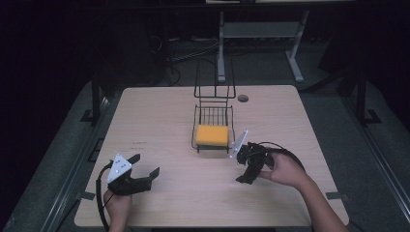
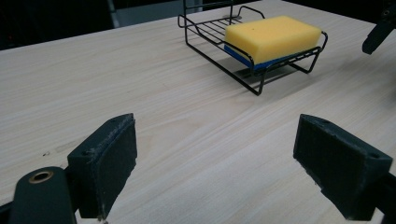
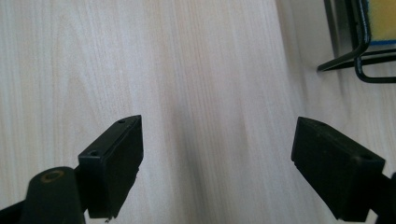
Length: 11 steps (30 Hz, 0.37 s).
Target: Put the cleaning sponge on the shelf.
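Here, both grippers' fingers spread, empty | left gripper view: sponge (image 2: 273, 38) blue underneath | wire rack (image 2: 210, 49) holds it.

Pale wooden table (image 1: 159, 121) — wire rack (image 1: 212, 126) standing on it.

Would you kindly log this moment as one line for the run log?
left gripper: open, empty, low over table | right gripper: open, empty, beside wire rack | yellow sponge: in rack, untouched
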Motion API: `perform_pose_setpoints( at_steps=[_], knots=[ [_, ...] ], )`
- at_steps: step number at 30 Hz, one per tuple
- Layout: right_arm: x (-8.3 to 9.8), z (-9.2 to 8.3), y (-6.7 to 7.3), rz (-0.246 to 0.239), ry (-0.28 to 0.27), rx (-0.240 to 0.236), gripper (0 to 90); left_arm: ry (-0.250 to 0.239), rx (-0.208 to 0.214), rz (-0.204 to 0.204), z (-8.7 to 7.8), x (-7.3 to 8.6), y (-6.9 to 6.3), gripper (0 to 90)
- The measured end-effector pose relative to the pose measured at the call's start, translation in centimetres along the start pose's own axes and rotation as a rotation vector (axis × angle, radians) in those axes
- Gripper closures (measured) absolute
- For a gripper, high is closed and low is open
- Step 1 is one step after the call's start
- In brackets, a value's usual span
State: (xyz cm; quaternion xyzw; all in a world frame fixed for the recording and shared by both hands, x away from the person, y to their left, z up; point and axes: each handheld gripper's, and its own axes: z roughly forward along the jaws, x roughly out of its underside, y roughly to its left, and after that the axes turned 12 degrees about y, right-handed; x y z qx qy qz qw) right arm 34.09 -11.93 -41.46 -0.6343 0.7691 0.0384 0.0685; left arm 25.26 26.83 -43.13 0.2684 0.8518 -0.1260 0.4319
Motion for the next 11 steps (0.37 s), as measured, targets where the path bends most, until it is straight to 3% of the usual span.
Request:
perform_pose_setpoints(
  at_steps=[11],
  knots=[
    [0.79,0.02,0.81,0.012,0.015,-0.01,16.4,0.0,-0.001,0.002,0.04,-0.05,0.02,12.8]
  ],
)
